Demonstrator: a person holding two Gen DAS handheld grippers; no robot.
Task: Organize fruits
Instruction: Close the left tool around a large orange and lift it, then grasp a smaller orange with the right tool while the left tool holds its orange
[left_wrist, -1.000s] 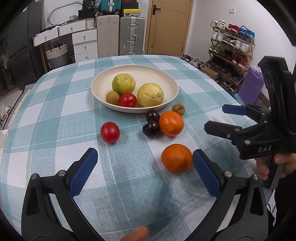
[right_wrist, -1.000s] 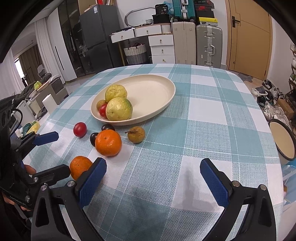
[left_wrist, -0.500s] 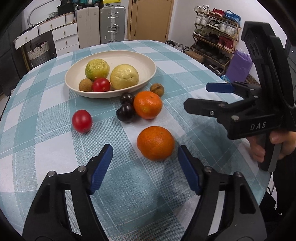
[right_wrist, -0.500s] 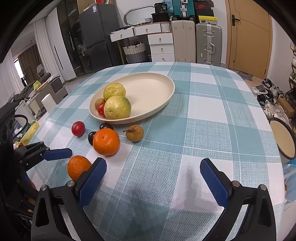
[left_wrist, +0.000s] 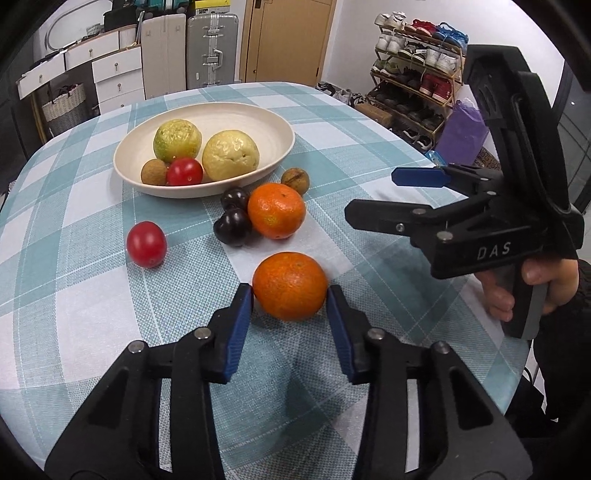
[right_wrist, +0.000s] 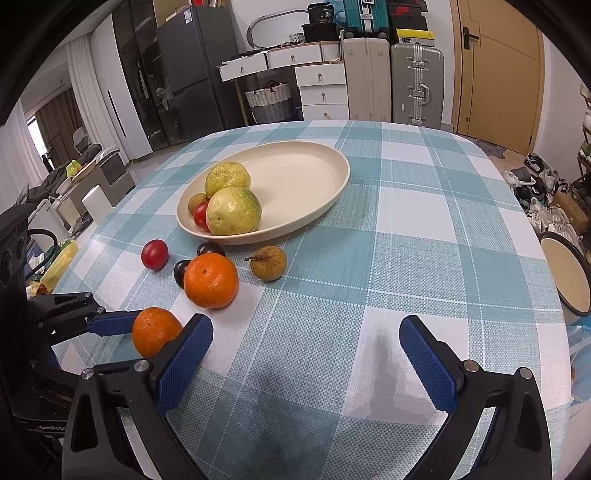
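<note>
The near orange rests on the checked tablecloth between the blue pads of my left gripper. Its jaws are closing and both pad tips touch the orange's sides. Behind it lie a second orange, two dark plums, a red tomato and a brown fruit. The cream bowl holds two guavas, a small brown fruit and a tomato. My right gripper hangs open over bare cloth, right of the near orange.
The table's round edge runs close below both grippers. A round stool stands off the table's right side. A shoe rack and a purple bag are beyond the far right edge, with suitcases and drawers at the back wall.
My left gripper's jaws went from wide to narrow and came up around the near orange until the pads met it. The right gripper stayed where it was, open.
</note>
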